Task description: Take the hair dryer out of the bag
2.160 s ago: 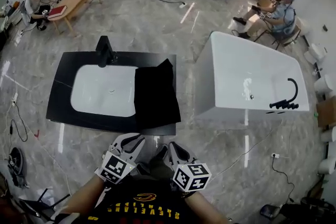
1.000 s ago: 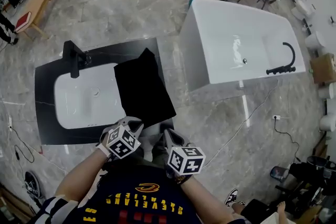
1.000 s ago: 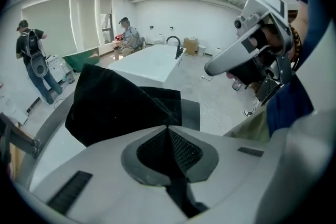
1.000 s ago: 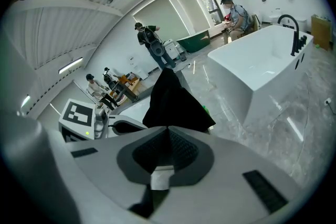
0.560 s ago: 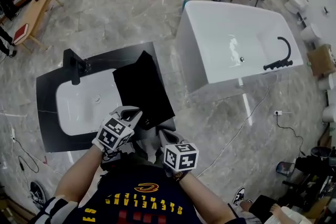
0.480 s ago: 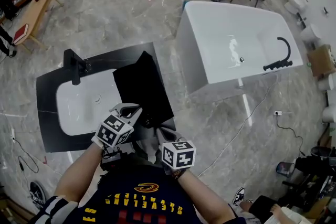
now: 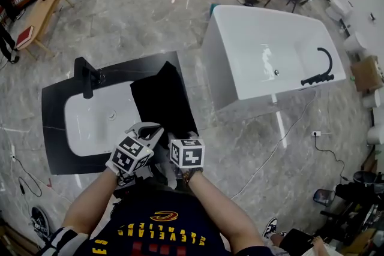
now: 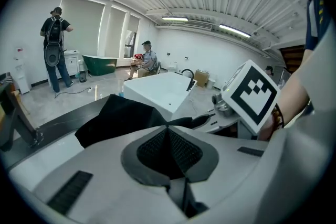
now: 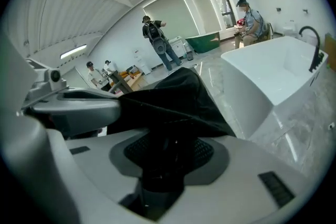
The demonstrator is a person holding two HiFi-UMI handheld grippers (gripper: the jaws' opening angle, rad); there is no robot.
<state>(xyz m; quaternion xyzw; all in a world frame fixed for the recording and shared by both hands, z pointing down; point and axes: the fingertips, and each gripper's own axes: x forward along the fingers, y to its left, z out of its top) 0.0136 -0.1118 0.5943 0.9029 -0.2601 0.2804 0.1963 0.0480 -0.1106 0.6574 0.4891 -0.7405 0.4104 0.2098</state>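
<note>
A black bag point(image 7: 162, 102) lies on the dark counter point(image 7: 54, 129) right of the sink, its near corner at the front edge. My left gripper point(image 7: 153, 128) is shut on that near edge; in the left gripper view point(image 8: 169, 126) a thin strip of black fabric point(image 8: 121, 118) runs out from the closed pads. My right gripper point(image 7: 179, 137) sits close beside the left one at the same edge. Its jaws are opening, and in the right gripper view point(image 9: 165, 136) the bag's black cloth point(image 9: 173, 97) fills the gap without being pinched. No hair dryer shows in any view.
A white basin point(image 7: 96, 120) with a black faucet point(image 7: 87, 75) takes the counter's left half. A white bathtub point(image 7: 270, 51) stands to the right, with a cable point(image 7: 270, 153) on the marble floor. People sit and stand far off.
My right gripper has slid left and forward to the bag's near edge beside the left gripper, and its jaws have parted. My left gripper rose to the edge earlier and has since held still.
</note>
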